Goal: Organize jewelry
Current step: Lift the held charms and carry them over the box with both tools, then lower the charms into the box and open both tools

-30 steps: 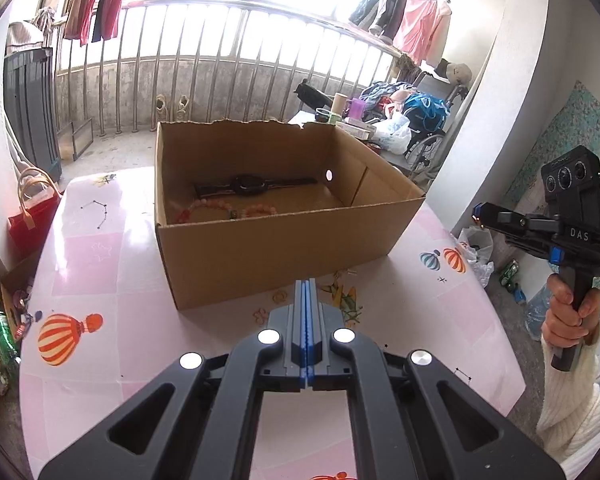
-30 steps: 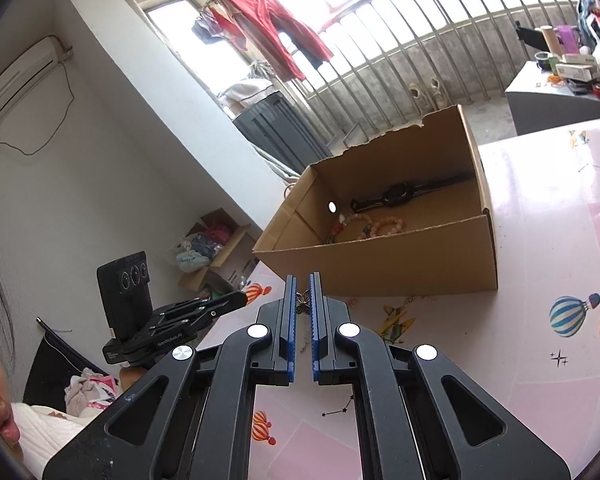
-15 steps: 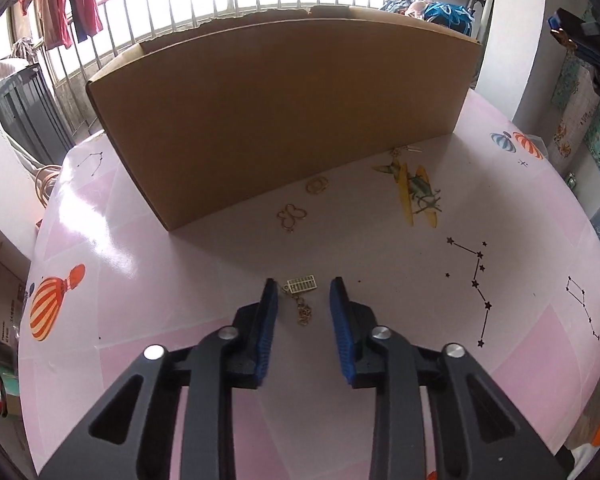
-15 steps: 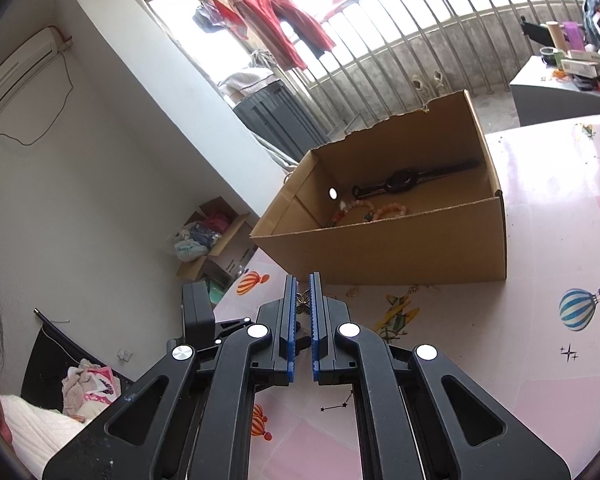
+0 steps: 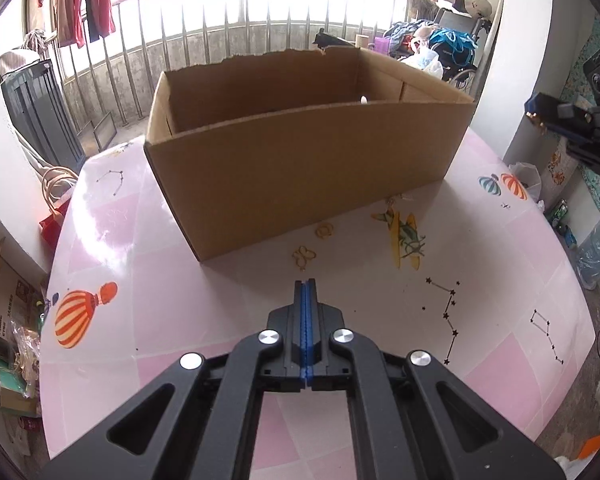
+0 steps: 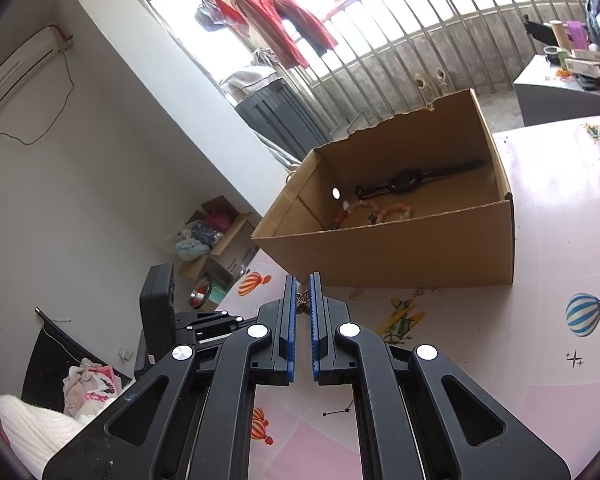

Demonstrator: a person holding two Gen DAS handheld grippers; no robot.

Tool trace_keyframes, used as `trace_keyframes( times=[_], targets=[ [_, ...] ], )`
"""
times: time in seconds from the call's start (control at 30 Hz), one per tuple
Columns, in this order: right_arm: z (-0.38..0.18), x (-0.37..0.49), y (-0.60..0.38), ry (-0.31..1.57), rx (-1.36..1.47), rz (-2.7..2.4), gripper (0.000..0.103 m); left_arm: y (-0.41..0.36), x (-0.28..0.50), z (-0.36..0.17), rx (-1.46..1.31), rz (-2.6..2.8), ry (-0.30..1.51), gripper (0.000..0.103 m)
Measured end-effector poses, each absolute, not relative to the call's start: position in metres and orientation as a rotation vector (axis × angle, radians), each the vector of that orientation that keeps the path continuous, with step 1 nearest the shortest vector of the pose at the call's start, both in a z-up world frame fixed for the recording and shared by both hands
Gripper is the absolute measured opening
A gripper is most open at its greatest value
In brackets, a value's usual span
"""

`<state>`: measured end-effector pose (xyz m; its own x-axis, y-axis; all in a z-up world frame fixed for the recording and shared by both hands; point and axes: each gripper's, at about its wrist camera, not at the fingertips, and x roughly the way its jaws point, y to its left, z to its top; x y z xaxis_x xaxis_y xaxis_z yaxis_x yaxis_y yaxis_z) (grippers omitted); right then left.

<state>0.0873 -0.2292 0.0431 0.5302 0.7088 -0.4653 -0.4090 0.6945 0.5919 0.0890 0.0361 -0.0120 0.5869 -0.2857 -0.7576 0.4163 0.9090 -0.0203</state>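
A brown cardboard box [image 5: 300, 160] stands on the pink table [image 5: 140, 280]. In the right wrist view the box [image 6: 400, 256] holds a black watch [image 6: 408, 180] and beaded bracelets [image 6: 392, 213]. My left gripper [image 5: 307, 286] is shut in front of the box; whatever it may hold is hidden between the pads. My right gripper [image 6: 302, 298] is shut on a small bronze butterfly ornament [image 6: 302, 304], held above the table left of the box. Small gold ornaments [image 5: 305, 257] [image 5: 324, 230] lie on the table by the box's front wall.
The table carries printed balloons [image 5: 80, 316], a plane [image 5: 406, 236] and star lines. The right gripper's handle [image 5: 580, 132] shows at the right edge of the left wrist view. Balcony railing [image 5: 240, 40] and clutter lie behind. Boxes [image 6: 220, 240] sit on the floor.
Half a second ago my left gripper was open low over a small gold piece on the table; now it is shut and raised, and that piece is out of sight. The right gripper held steady.
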Motion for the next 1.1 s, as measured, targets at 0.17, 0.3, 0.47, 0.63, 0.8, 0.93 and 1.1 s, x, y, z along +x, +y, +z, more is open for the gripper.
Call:
trace_keyframes(
  times=[0.17,0.3,0.47,0.63,0.8,0.93,1.1],
  targets=[
    [0.051,0.092,-0.228,0.735,0.419,0.693,0.004,0.031,0.09,0.025,0.156,-0.442,0.791,0.0],
    [0.061,0.115,-0.22,0.731,0.362,0.682,0.004,0.019,0.106,0.058,0.157,-0.465,0.718,0.0],
    [0.066,0.153,-0.205,0.747,0.27,0.641,0.004,0.001,0.144,0.091,0.155,-0.491,0.664,0.0],
    [0.065,0.199,-0.197,0.79,0.21,0.59,0.004,-0.025,0.209,0.09,0.139,-0.519,0.761,0.0],
    [0.049,0.253,-0.189,0.923,0.131,0.497,0.004,-0.057,0.276,0.074,0.107,-0.52,0.927,0.0],
    [0.023,0.289,-0.183,1.068,0.062,0.401,0.005,-0.078,0.322,0.047,0.085,-0.504,1.116,0.0],
    [-0.005,0.32,-0.192,1.228,0.081,0.321,0.005,-0.08,0.366,0.011,-0.044,-0.468,1.319,0.0]
  ],
)
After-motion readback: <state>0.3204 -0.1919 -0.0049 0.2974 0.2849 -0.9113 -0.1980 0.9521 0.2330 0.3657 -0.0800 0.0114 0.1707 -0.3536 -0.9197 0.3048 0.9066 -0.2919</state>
